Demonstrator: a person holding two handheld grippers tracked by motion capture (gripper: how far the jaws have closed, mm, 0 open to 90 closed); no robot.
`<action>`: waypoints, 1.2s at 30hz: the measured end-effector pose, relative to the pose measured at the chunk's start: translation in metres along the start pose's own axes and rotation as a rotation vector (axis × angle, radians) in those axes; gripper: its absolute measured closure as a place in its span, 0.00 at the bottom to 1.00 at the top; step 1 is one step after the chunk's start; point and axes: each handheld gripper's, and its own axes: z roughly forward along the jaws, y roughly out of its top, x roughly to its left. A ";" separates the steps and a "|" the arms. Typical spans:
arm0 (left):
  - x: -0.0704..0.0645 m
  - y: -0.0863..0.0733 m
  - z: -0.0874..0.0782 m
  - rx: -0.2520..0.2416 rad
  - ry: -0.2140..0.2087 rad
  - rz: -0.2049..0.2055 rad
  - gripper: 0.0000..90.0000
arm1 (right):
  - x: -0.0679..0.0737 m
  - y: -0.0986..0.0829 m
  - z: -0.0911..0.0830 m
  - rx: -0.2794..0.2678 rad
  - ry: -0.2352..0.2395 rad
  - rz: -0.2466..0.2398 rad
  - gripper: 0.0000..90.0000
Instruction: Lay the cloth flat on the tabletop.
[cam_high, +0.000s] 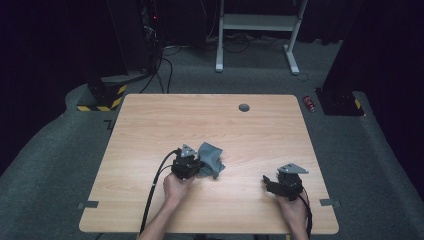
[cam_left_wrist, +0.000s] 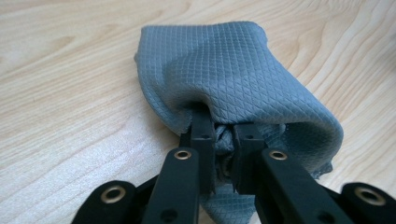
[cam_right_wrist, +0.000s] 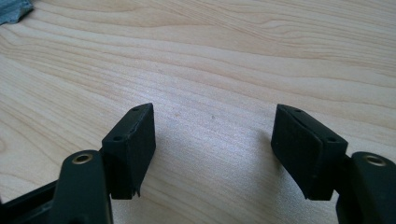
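Left gripper (cam_left_wrist: 223, 140) pinches the grey cloth (cam_left_wrist: 233, 70) between its jaws. Right gripper (cam_right_wrist: 212, 140), well apart from the cloth, rests on the counter (cam_right_wrist: 233, 60) with jaws wide apart.

The high view is dim around its edges: the grey carpeted floor (cam_high: 60, 150) fades into near black, while the pale rectangular wooden table (cam_high: 165, 120) is evenly lit from above, with short, soft shadows. That picture is soft and low in detail. Both gripper views are brighter and sharp at mid-distance. The blue-grey quilted cloth (cam_left_wrist: 233, 70) shows a crisp weave, yet the nearest black jaw parts blur. Faint sheen lies on the wood.
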 end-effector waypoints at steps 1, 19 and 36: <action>0.000 0.000 -0.001 0.003 0.004 0.005 0.85 | 0.000 0.000 0.000 0.000 0.000 0.000 0.34; -0.058 -0.008 -0.023 0.048 -0.051 0.104 0.54 | 0.000 0.000 0.000 0.000 0.000 0.002 0.34; -0.049 0.006 -0.027 0.000 -0.017 0.107 0.99 | 0.000 0.000 0.000 0.000 0.000 0.002 0.34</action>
